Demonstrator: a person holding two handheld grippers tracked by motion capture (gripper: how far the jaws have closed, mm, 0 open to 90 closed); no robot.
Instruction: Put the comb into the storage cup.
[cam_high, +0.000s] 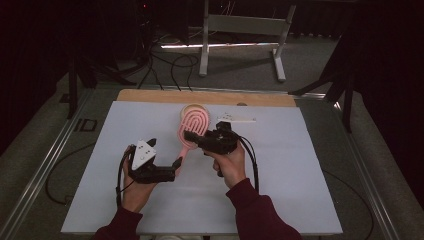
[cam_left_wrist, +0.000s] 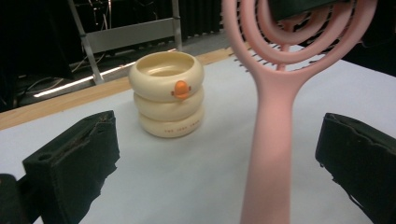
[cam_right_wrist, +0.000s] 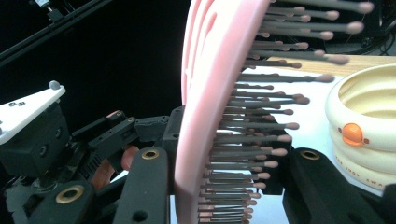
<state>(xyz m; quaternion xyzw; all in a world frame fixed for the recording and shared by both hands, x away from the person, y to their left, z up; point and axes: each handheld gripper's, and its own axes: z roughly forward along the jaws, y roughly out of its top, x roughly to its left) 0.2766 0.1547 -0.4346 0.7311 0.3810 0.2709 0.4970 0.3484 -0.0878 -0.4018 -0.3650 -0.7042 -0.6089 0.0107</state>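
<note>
Nearest, the left gripper (cam_high: 176, 163) has its jaws wide open on either side of the pink hairbrush (cam_high: 192, 128) handle without touching it. The right gripper (cam_high: 192, 137) clamps the brush head, handle slanting near-left. Beyond stands a cream cup (cam_left_wrist: 166, 93).

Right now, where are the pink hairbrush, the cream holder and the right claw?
Pink hairbrush (cam_left_wrist: 273, 140), left gripper view, on its handle.
Cream holder (cam_left_wrist: 166, 95), left gripper view, on its front wall.
Right claw (cam_high: 192, 136), high view, between its fingertips.

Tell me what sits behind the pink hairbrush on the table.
Behind the pink hairbrush stands a cream ringed holder with an orange knob on its front. Its inside is hidden below the rim, and in the high view the brush head covers most of it.
</note>
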